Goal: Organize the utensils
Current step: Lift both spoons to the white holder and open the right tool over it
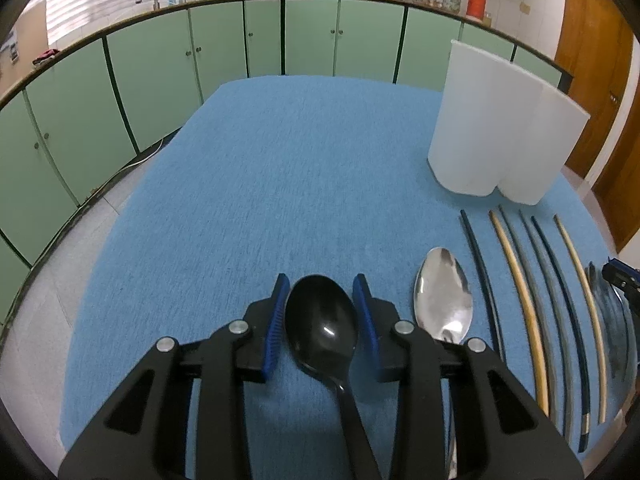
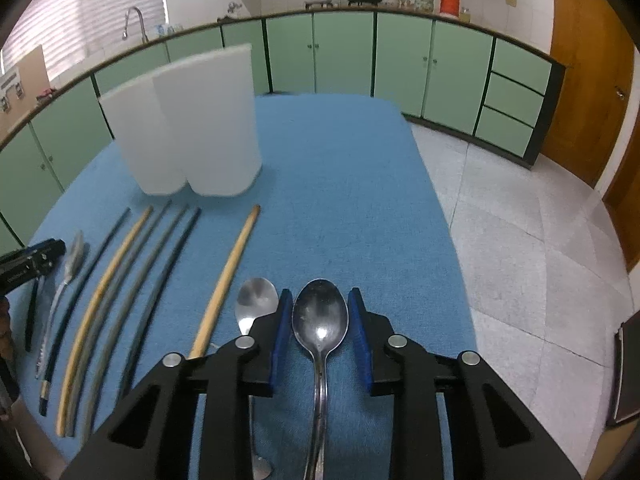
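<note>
- Black plastic spoon lies on the blue cloth-covered table, its bowl between the left gripper pads, which flank it closely; contact is unclear.
- Right of it lie a shiny steel spoon and mixed chopsticks.
- Tarnished metal spoon sits between the right gripper pads, likewise close; a translucent white two-compartment holder stands beyond.

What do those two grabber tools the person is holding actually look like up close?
Both match: the left gripper and right gripper are angular black plastic frames with cut-out openings, round silver pivot pins, and two fingers faced with ribbed blue pads. No cables or sleeves show.
</note>
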Demonstrator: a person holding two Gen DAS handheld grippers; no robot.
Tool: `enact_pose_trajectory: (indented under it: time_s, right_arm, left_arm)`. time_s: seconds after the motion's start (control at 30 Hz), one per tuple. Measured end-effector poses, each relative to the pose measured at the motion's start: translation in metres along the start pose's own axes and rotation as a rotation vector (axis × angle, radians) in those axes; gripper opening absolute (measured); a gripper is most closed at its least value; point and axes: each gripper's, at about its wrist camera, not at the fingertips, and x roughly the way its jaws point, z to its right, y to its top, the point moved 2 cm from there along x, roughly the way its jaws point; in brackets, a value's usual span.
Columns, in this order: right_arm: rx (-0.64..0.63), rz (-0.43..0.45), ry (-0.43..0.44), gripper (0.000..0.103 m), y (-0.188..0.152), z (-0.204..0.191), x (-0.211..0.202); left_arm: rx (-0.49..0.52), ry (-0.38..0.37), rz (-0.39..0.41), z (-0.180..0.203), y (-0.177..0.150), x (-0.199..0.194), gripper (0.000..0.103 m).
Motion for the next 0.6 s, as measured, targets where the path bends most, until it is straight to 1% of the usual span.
enact_pose_trajectory:
  time_s: [0.07,0.17,0.4,0.6]
  right_arm:
    - [0.003,0.033,0.001,0.028,0.001,-0.001,-0.013]
    - [0.006,0.083,0.012,0.028,0.005,-0.001,-0.029]
    - [-0.006,0.198,0.028,0.028,0.015,-0.008,-0.065]
    - [-0.005,0.280,0.050,0.028,0.035,-0.016,-0.084]
  left_arm:
    - [-0.005,-0.004,0.019,0.001,0.001,-0.006,0.031]
    - [-0.013,-0.017,0.074,0.001,0.004,-0.022,0.031]
    - [-0.006,-0.044,0.238,0.004,0.013,-0.063,0.031]
    - [0.012,-0.070,0.356,0.013,0.025,-0.088,0.031]
